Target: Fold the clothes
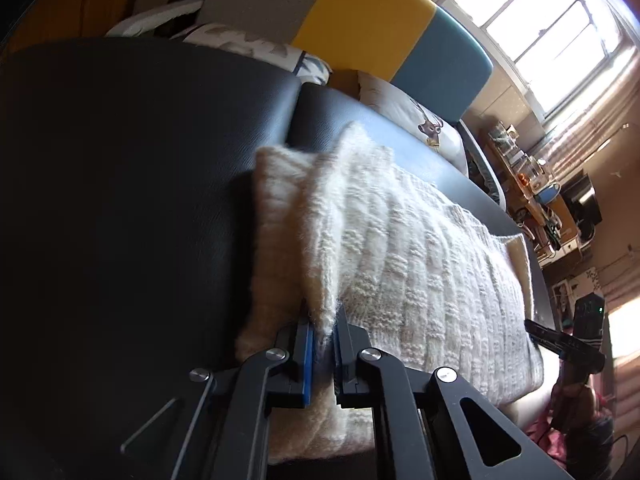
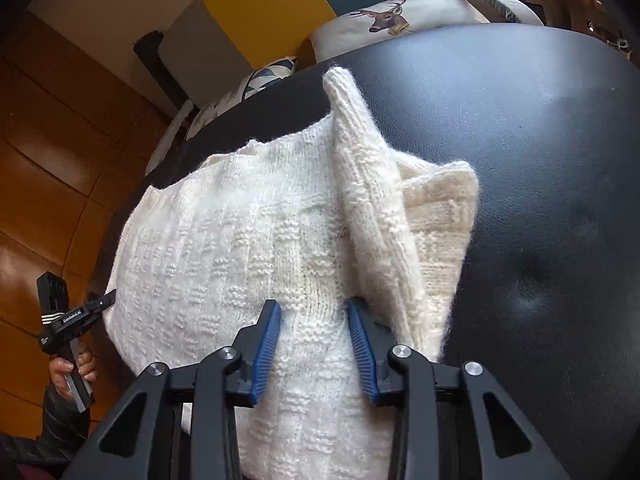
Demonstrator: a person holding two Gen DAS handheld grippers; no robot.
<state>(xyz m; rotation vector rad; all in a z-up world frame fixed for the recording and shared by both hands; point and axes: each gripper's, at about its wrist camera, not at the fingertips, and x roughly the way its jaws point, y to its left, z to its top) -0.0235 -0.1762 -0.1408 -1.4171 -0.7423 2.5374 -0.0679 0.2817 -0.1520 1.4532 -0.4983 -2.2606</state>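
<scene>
So the surface is a black leather-look padded bench (image 2: 540,168), with a seam splitting it into two cushions. Only one thing is lying right on it: a chunky cream knit sweater (image 2: 224,240), partly folded, one sleeve draped across.

One white knit sweater (image 2: 248,240), two tongs — left (image 1: 325,334), right (image 2: 314,320) — three cushions.

White lettering "GenRoboAI" runs along the side of the left gripper (image 2: 105,303).

Bare black cushion (image 2: 540,160) beside sweater (image 2: 240,240)
</scene>
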